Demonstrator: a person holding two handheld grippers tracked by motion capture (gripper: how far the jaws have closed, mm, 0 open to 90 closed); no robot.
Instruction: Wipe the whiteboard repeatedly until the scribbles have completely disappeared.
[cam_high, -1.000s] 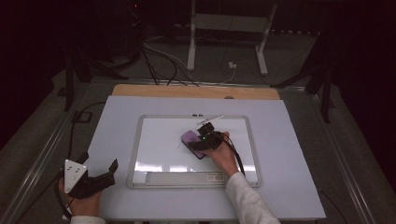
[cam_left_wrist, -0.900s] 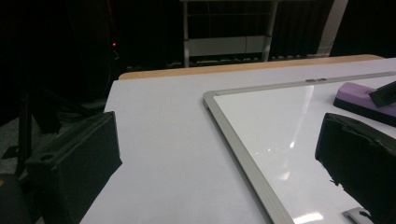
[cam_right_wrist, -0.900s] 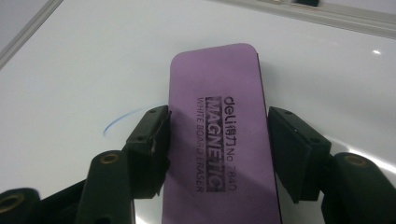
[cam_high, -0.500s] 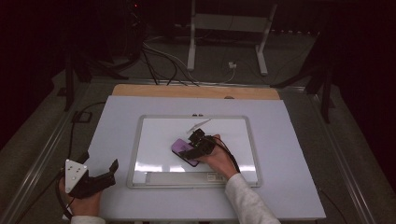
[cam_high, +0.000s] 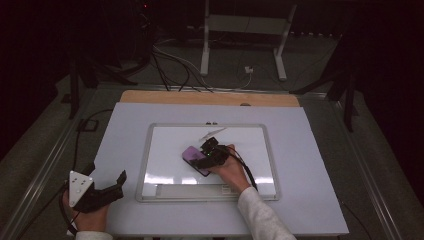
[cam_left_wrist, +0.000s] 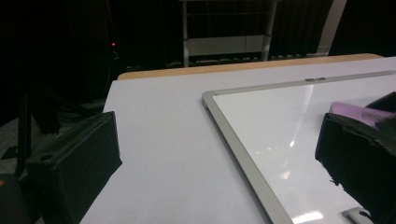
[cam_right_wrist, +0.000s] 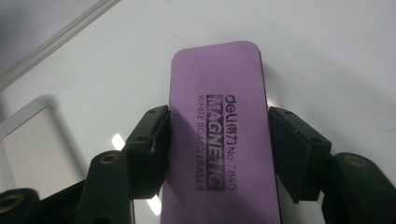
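I've got the right tongs (cam_right_wrist: 219, 154) clamped across the short width of the purple whiteboard eraser (cam_right_wrist: 219, 135), one jaw pad on each long edge, roughly mid-length, w/ the printed top face toward the cam. In the high view the eraser (cam_high: 194, 159) sits on the whiteboard (cam_high: 250, 137), a bit left of centre, w/ my right tongs (cam_high: 209, 156) over it and the board lying flat on the tabletop (cam_high: 310, 150). Judging by the look, it's a light foam-topped block: the label reads magnetic, so I'd expect a slight pull toward the board if it's steel-backed, and a soft felt side underneath that I can't see from here. The sides look squashy, so the pads prob. sink in a little; that helps grip, but too much squeeze would bow it and lift the felt off the surface. Not fragile, not slippery. Holding across the middle like this seems the best spot imo: it keeps the block level for wiping, whereas a hold near one end would let it pivot. The board's glossy face should let it slide easily. Left tongs (cam_left_wrist: 215, 168) are parked over the tabletop near the board's corner by my left, jaws spread wide, nothing between them; in the high view they rest at the near left edge (cam_high: 107, 192).
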